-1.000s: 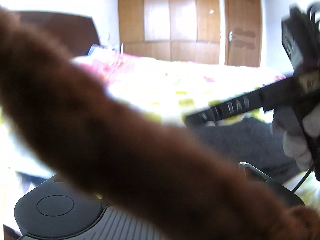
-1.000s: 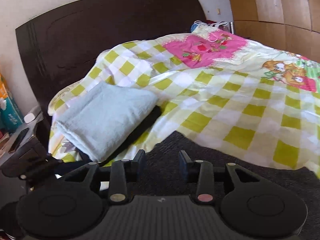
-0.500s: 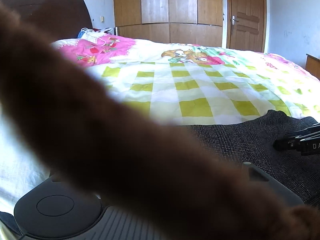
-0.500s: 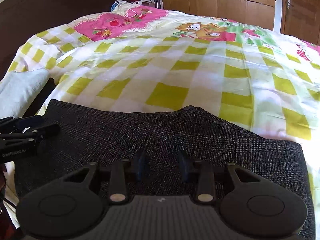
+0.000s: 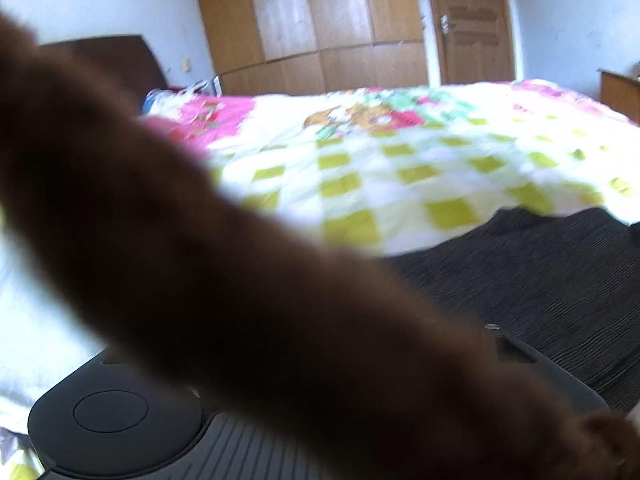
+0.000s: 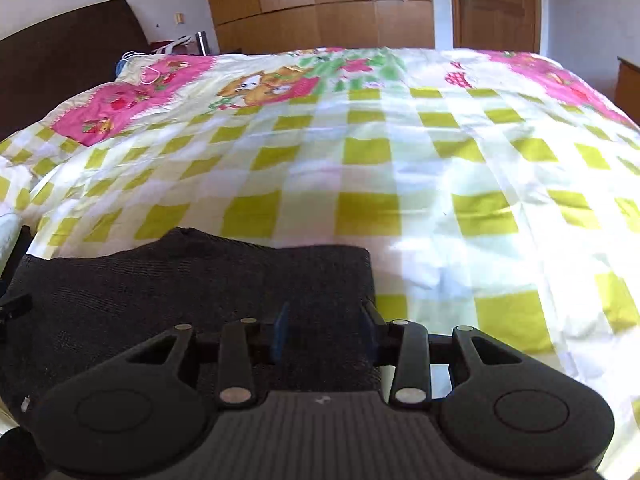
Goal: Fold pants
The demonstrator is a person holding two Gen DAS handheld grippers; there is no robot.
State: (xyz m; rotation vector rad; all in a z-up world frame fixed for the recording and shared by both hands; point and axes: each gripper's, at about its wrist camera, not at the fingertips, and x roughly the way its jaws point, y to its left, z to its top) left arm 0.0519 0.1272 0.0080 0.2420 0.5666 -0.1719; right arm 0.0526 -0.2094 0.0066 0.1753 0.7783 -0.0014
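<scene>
The dark grey pants [image 6: 180, 280] lie flat on the checked bed cover [image 6: 400, 160] near its front edge. My right gripper [image 6: 325, 330] is open, its two fingers low over the pants' right-hand corner, with dark cloth showing in the gap. In the left wrist view a blurred brown sleeve [image 5: 200, 260] crosses the frame and hides my left gripper's fingers. The pants [image 5: 540, 280] show beyond it at the right, lying on the bed cover [image 5: 400, 160].
A dark headboard [image 6: 60, 60] stands at the left. Wooden wardrobes [image 6: 320, 0] and a door [image 6: 496, 0] line the far wall. Cables lie on the pink patch by the headboard [image 6: 140, 56]. A wooden cabinet [image 5: 620, 92] stands at the far right.
The right gripper has swung right, from the headboard and a folded pale towel to the pants' right corner. The left view has lifted and blurred; the other gripper has left it.
</scene>
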